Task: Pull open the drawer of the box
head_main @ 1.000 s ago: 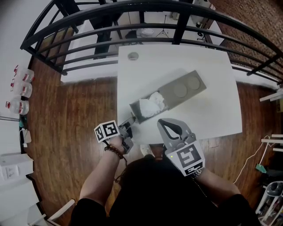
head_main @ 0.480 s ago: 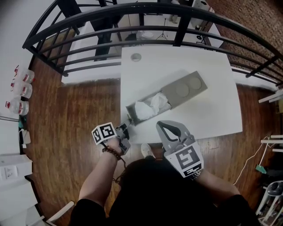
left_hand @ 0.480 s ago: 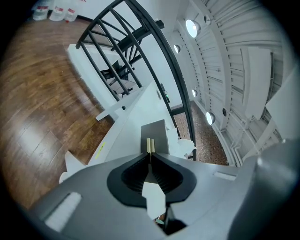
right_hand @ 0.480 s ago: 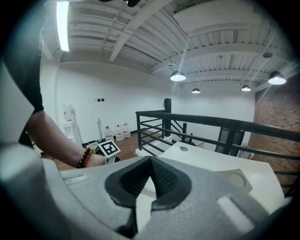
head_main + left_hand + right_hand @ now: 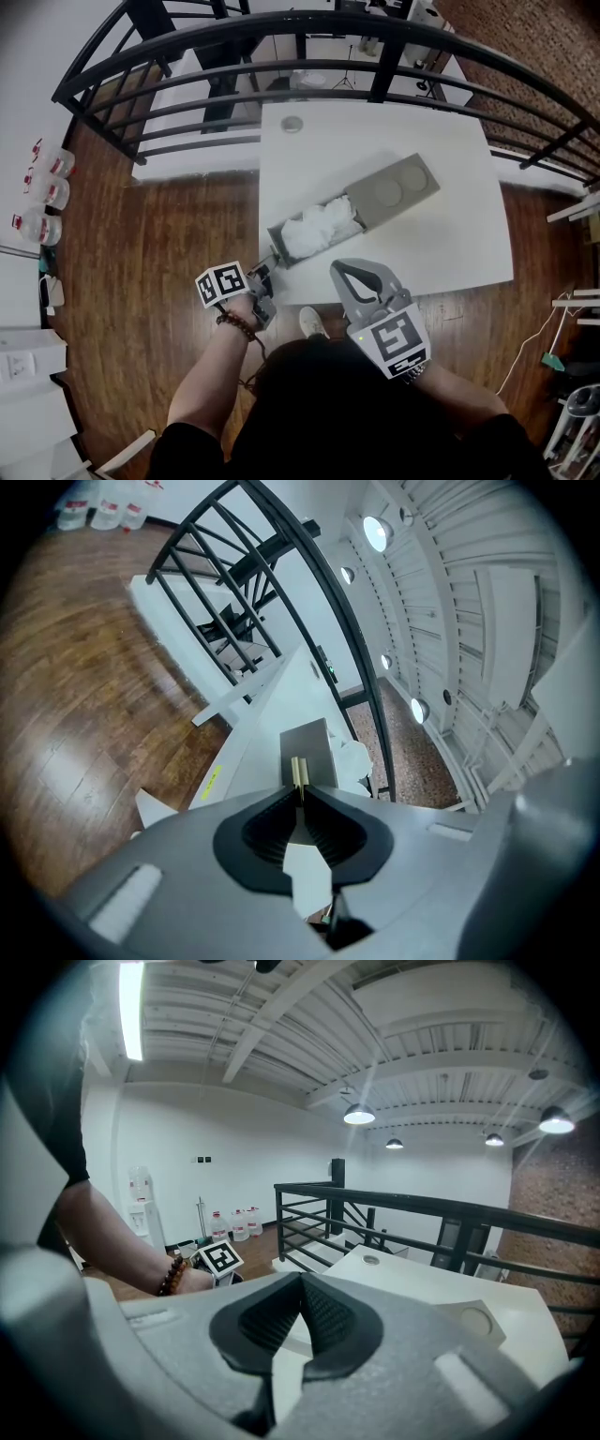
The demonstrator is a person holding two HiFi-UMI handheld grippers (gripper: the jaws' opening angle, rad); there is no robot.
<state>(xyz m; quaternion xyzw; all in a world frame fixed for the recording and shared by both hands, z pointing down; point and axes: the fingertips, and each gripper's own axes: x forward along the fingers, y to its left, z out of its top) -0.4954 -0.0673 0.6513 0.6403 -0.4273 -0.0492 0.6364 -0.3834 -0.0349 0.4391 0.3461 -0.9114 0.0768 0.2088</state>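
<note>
Clearly most of the job is behind me, judging from how things lie. On the white table [image 5: 450, 234] that fills the middle of the head view, the grey box [image 5: 389, 192] lies at a slant, its top with two round recesses pointing to the upper right. Its drawer [image 5: 277, 246] stands well out toward the lower left, near the table's near edge, with enough of it exposed that a heap of crumpled white material [image 5: 314, 232] inside shows plainly. I would call the drawer open; whether it has more travel to give I cannot judge from here (the part inside the box is hidden). My left gripper [image 5: 269, 262] sits at the drawer's front, just off the table's lower-left edge. Its own view shows the jaws opening, though only slightly apart, with the thin tan pull tab [image 5: 298, 771] between the tips, which look to be pressing on it. What remains, as I read it, is to finish letting go and back away without nudging the drawer in. My right gripper [image 5: 354, 270] hovers just below the box in the lower middle of the frame, clenched on nothing and touching nothing.
</note>
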